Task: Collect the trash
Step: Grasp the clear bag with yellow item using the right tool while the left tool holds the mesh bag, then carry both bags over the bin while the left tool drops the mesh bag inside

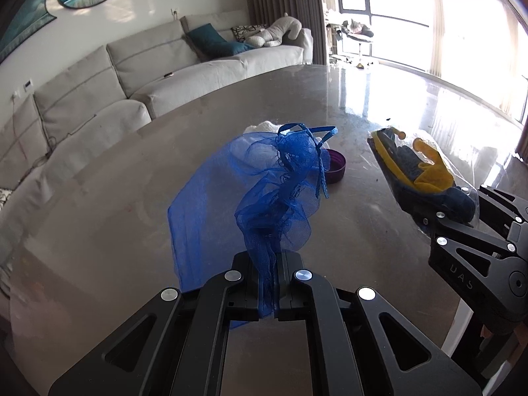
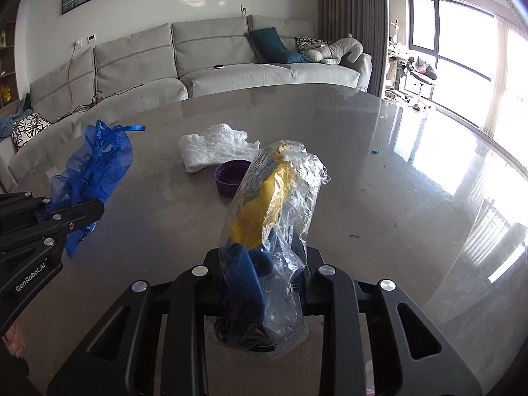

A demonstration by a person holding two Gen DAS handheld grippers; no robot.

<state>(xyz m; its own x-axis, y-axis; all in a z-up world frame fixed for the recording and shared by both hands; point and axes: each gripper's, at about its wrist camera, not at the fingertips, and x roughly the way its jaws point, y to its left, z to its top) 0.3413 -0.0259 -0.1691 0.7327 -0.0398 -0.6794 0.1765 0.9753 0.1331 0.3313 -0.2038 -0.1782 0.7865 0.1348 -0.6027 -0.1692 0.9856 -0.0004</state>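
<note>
My left gripper (image 1: pixel 268 264) is shut on a blue mesh pouch (image 1: pixel 264 178) with a ribbon drawstring and holds it above the grey table (image 1: pixel 115 214). It also shows in the right wrist view (image 2: pixel 95 168), at the left. My right gripper (image 2: pixel 264 264) is shut on a clear plastic bag (image 2: pixel 274 198) holding a yellow and blue toy, lifted over the table. The bag also shows in the left wrist view (image 1: pixel 425 171), at the right. A purple lid (image 2: pixel 231 178) and a white crumpled cloth (image 2: pixel 214 148) lie on the table beyond both grippers.
The round grey table (image 2: pixel 379 181) is glossy, with a few small dark specks at the right. A grey sofa (image 2: pixel 214 62) with cushions and a plush toy stands behind it. Bright windows are at the right.
</note>
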